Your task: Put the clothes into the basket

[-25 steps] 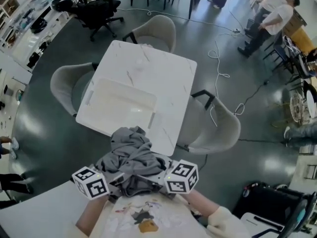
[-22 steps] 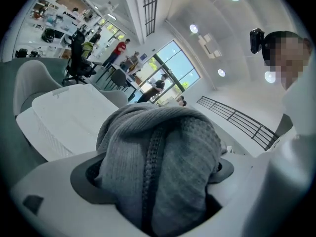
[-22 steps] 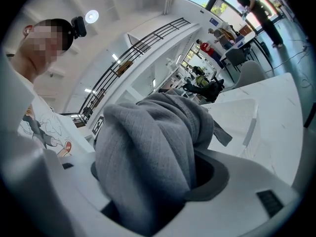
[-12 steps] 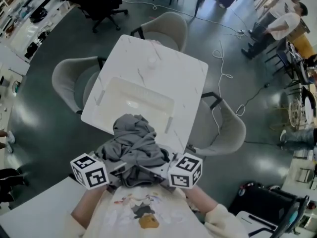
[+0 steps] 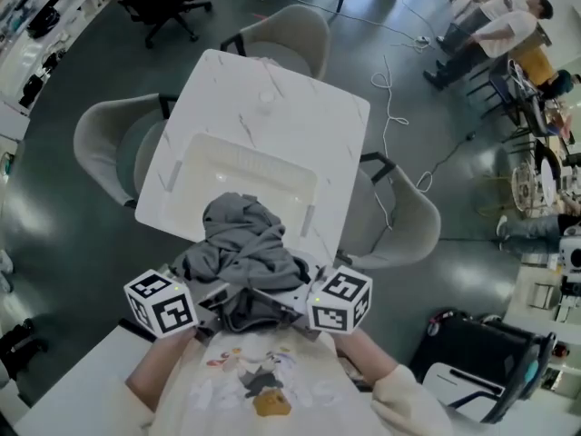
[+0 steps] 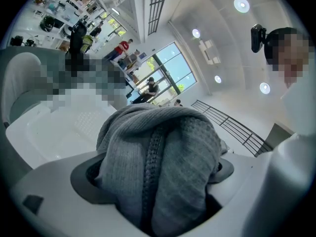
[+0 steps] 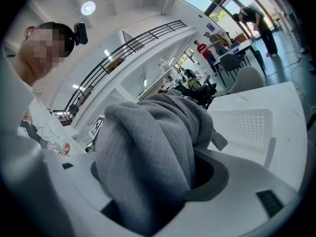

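Note:
A bundle of grey knitted clothes (image 5: 243, 251) hangs between my two grippers, over the near edge of the white basket (image 5: 196, 155). The basket stands on a white marble-look table (image 5: 300, 116). My left gripper (image 5: 214, 303) is shut on the bundle's left side and my right gripper (image 5: 292, 305) on its right side. In the left gripper view the clothes (image 6: 158, 152) fill the jaws of the left gripper (image 6: 157, 189), with the basket (image 6: 54, 127) beyond. In the right gripper view the clothes (image 7: 148, 147) fill the jaws of the right gripper (image 7: 148, 191); the perforated basket (image 7: 247, 125) lies ahead.
Grey chairs stand at the table's left (image 5: 100, 148), far side (image 5: 286, 34) and right (image 5: 408, 225). A white cable (image 5: 395, 89) trails over the dark floor. People stand at the far right (image 5: 495, 30). A black case (image 5: 472, 361) sits at the lower right.
Both grippers have carried the grey bundle forward; it now overlaps the basket's near edge instead of hanging short of the table.

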`<state>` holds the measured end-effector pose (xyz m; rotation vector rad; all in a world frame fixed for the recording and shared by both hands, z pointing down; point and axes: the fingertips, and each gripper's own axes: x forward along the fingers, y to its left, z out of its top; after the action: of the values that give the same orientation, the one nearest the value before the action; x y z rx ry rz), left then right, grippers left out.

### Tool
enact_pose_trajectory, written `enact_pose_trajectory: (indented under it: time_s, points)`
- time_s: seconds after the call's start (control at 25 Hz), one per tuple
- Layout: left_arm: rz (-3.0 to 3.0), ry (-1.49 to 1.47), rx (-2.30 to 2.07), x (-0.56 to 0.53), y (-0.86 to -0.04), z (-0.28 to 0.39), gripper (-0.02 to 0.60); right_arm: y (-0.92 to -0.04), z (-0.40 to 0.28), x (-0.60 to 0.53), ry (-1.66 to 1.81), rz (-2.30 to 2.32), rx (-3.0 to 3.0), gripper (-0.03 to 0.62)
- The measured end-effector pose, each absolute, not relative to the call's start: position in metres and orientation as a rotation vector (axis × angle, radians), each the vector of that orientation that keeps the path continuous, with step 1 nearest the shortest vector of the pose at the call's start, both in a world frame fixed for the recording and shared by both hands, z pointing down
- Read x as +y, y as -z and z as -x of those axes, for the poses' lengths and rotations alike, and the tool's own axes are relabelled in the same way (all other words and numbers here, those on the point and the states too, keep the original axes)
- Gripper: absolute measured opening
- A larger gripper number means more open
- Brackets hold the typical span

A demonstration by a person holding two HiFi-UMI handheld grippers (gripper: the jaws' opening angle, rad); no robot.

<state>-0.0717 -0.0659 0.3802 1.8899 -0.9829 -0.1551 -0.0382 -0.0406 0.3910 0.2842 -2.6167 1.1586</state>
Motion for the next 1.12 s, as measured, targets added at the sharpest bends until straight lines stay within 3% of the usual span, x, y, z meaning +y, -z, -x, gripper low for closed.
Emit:
enact_pose_trajectory:
  time_s: [1.12]
  points:
    - [-1.858,0.212,-0.998,-0.146,-0.416,0.126,0.509,-0.422,0.090,-0.121,-1.092,-0.359,-2.552,0.310]
